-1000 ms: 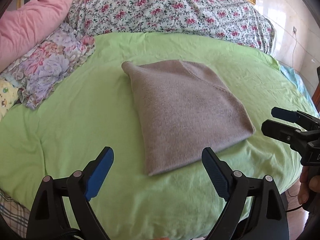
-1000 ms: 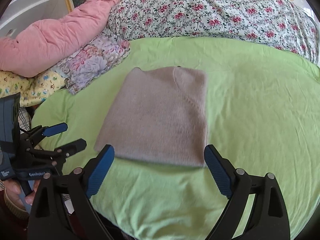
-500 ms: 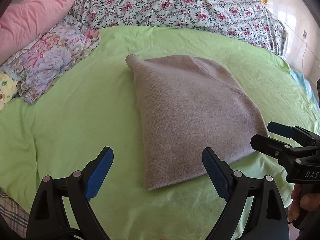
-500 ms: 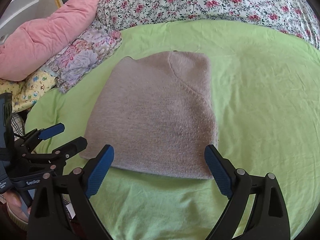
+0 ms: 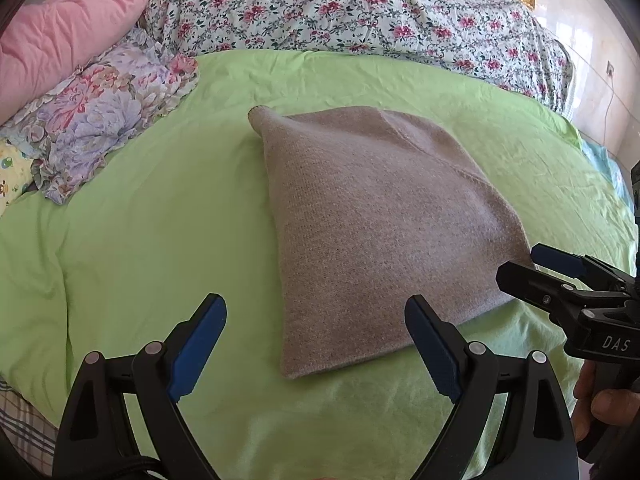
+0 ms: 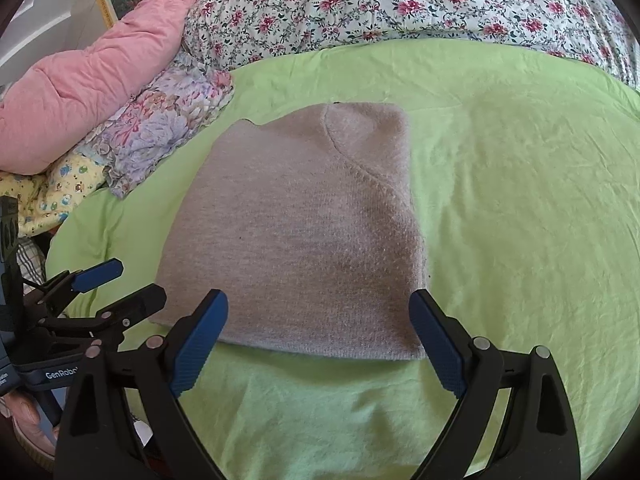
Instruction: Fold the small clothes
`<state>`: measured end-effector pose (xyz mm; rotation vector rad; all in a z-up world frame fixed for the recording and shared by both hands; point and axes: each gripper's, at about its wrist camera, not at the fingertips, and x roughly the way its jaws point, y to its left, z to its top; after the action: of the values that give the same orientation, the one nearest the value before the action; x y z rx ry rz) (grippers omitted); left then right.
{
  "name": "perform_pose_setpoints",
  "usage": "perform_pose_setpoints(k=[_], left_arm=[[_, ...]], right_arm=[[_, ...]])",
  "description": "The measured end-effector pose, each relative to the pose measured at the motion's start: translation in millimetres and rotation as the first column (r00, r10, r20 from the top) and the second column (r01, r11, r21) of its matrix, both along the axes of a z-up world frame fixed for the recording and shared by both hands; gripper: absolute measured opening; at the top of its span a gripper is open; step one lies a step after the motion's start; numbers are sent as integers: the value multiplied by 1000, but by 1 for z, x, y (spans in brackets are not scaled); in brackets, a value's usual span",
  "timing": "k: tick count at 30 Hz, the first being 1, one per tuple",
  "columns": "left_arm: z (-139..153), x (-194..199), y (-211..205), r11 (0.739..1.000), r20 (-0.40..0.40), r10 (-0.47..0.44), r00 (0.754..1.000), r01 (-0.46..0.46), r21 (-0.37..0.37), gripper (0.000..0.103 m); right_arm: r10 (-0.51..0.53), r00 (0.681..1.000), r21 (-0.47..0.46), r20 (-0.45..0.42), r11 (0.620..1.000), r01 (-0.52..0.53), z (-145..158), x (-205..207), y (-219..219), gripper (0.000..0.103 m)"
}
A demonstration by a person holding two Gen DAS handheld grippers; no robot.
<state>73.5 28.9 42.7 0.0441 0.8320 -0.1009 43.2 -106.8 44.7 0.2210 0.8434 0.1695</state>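
Observation:
A grey-brown knitted garment point(image 5: 372, 224) point(image 6: 304, 232) lies folded into a flat rectangle on the green sheet. My left gripper point(image 5: 316, 340) is open just short of the garment's near left corner, touching nothing. My right gripper point(image 6: 318, 340) is open too, hovering over the garment's near edge with nothing between its fingers. Each gripper shows in the other's view: the right one point(image 5: 532, 268) beside the garment's right corner, the left one point(image 6: 120, 284) beside its left corner.
The green sheet point(image 5: 140, 240) covers the bed. A pink quilt point(image 6: 100, 76), a flowered pillow point(image 5: 100, 116) and a yellow printed cloth point(image 6: 52, 192) lie at the left. A floral duvet point(image 5: 360, 12) is piled at the back. A hand point(image 5: 608, 400) holds the right gripper.
Both grippers have moved forward toward the garment's near edge, so it looms larger in both views. Both stay open. The garment itself has not moved.

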Motion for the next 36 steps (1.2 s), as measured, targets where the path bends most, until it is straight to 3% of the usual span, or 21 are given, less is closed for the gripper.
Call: perform_pose_setpoints(k=[36], left_arm=[[-1,-2,-2,1000,1,-7,1000,7,0,94]], right_arm=[[20,1000,4,3,1000,-20,3,-1,7,92]])
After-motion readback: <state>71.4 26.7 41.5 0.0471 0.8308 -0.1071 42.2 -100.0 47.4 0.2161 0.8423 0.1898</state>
